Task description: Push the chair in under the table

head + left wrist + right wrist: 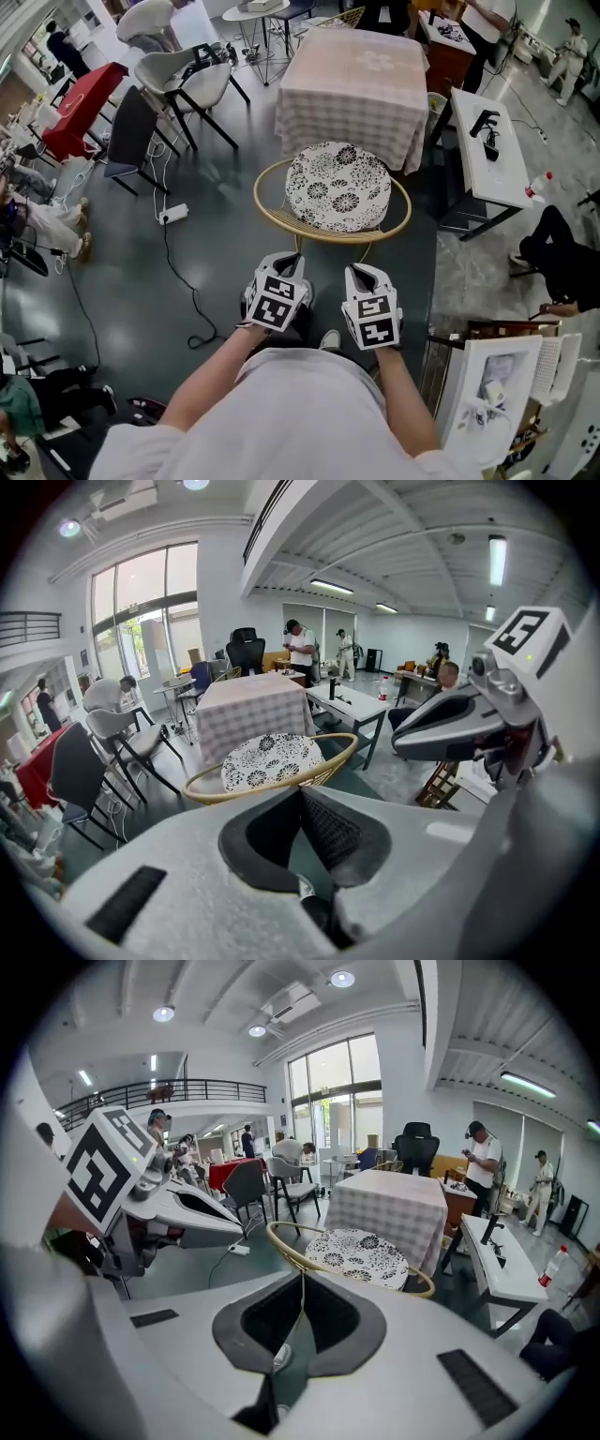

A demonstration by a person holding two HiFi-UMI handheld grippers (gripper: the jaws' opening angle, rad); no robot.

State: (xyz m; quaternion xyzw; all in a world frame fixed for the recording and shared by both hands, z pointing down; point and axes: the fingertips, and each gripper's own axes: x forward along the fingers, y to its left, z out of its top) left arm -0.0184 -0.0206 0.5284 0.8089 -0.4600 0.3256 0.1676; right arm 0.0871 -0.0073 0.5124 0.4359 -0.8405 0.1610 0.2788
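Observation:
The chair [337, 187] has a round black-and-white floral cushion inside a yellow rattan hoop. It stands just short of the square table [360, 82] with its checked cloth, seat pulled out towards me. My left gripper [292, 257] and right gripper [360, 270] hover side by side a little short of the hoop's near rim [330, 236], apart from it. Both are shut with nothing between the pads. The left gripper view looks past the left gripper [300, 790] to the cushion [270, 759]. The right gripper [302, 1277] points at the hoop [281, 1238].
A white desk [491, 159] stands right of the table. White and dark chairs [184, 77] and a red table [86, 101] stand at the left. A power strip and cable [173, 214] lie on the dark floor. A wooden frame [497, 330] is near my right. People stand about.

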